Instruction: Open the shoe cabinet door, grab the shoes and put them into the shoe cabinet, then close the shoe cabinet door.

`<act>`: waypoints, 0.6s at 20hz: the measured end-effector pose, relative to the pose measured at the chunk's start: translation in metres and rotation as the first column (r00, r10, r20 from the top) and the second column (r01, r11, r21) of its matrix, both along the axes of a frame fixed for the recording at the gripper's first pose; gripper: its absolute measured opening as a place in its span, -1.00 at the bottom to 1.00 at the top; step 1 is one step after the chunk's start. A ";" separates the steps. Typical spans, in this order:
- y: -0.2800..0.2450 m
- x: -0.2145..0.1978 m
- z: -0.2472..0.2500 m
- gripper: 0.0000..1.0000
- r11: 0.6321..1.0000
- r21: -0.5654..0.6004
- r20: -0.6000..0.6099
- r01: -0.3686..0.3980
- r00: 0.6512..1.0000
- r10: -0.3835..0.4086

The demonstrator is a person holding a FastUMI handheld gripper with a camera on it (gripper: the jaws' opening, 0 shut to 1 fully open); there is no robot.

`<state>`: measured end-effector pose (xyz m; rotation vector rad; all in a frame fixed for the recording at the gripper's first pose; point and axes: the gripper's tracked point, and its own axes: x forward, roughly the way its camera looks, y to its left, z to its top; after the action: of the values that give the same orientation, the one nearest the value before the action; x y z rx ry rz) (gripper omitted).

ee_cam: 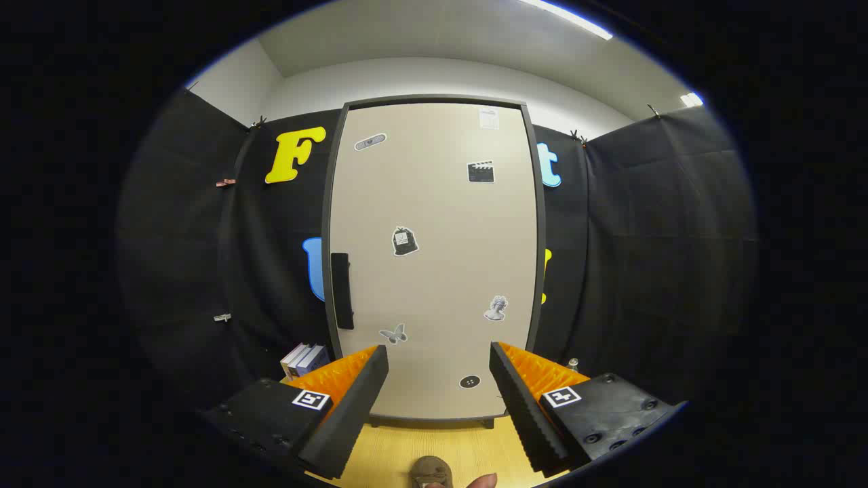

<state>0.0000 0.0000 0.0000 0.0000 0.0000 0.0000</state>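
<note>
Gripper (439,400) gapes empty before the closed shoe cabinet (434,257).

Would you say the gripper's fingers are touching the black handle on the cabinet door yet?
Apart. In the gripper view, the gripper is open with nothing between its fingers, and the handle sits on the closed cabinet door, beyond the fingers.

Riding on the gripper (439,379), we are facing the shoe cabinet door (434,257) head-on.

We are looking forward along the two fingers, which are standing parted in front of the door's lower part, from a level low enough to be taking in the wooden floor (407,447). The closed door is rising near and upright ahead of us, its dark handle (341,290) just beyond the left finger.
</note>
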 end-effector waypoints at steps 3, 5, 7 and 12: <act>-0.001 -0.001 -0.002 0.96 1.000 0.000 -0.003 0.006 1.000 -0.006; -0.003 -0.002 0.000 0.96 1.000 0.001 -0.002 0.012 1.000 -0.012; -0.006 -0.002 0.000 0.96 1.000 0.001 0.000 0.017 1.000 -0.017; -0.007 -0.004 -0.002 0.96 1.000 0.006 -0.003 0.022 1.000 -0.022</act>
<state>-0.0041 -0.0072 -0.0015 0.0065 0.0026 -0.0219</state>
